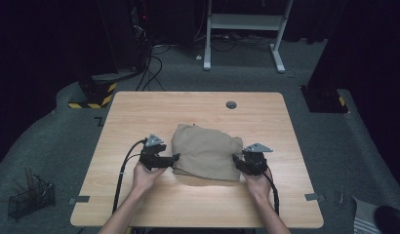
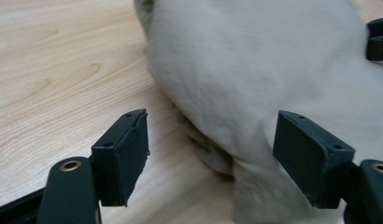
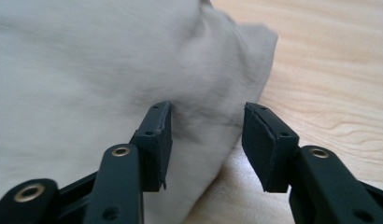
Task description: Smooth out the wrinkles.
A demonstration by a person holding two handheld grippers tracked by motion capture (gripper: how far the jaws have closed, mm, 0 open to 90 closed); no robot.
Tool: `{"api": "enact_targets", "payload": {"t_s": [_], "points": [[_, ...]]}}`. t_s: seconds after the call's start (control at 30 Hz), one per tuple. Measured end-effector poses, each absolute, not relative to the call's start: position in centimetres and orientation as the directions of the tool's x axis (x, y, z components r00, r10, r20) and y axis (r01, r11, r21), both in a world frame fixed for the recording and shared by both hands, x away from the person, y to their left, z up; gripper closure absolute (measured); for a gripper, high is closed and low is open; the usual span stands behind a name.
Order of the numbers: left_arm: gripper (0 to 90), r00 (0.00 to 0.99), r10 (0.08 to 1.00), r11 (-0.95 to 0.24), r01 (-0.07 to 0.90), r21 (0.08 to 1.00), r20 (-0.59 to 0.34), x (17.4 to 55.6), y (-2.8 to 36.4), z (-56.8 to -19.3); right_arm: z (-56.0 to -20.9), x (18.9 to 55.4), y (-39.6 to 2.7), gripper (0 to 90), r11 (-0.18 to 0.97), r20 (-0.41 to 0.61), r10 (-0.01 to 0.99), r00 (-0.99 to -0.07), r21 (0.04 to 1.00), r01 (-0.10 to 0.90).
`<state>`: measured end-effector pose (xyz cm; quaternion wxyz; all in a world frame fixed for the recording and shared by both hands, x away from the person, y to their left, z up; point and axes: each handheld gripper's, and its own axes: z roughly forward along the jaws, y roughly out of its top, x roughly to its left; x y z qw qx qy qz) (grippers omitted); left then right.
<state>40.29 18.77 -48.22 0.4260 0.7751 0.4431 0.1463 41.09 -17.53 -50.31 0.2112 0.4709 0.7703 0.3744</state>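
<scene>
A folded tan cloth [image 1: 205, 151] lies in the middle of the wooden table [image 1: 139, 112]. My left gripper [image 1: 174, 158] sits at the cloth's left edge, held by a hand. In the left gripper view its jaws stand wide apart, and the cloth [image 2: 255, 70] lies just beyond them with a low fold [image 2: 213, 154] in the gap, untouched by the pads. My right gripper [image 1: 235, 159] is at the cloth's right edge. In the right gripper view the jaws are parted with the cloth's edge [image 3: 203, 116] between them, pads not pressing.
A round cable hole [image 1: 231, 105] sits near the table's far edge. A wire basket [image 1: 31, 197] stands on the floor at the left. A white desk frame [image 1: 244, 29] and cables lie beyond the table. Small clips [image 1: 312, 197] mark the table's near corners.
</scene>
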Motion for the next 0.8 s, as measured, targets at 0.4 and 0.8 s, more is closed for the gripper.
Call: {"api": "enact_targets", "payload": {"t_s": [0.4,0.8], "points": [[30.6,0.604,0.791,-0.348,0.574,0.741,-0.096,38.9,17.4,-50.9,-50.6,37.2,-16.0,47.0,0.337,0.018,0.834,-0.551,0.775,0.535],[36.2,0.576,0.810,-0.321,0.593,0.739,-0.110,40.2,16.2,-51.6,-52.2,41.0,-15.8,43.1,0.353,-0.024,0.854,-0.520,0.761,0.545]]}}
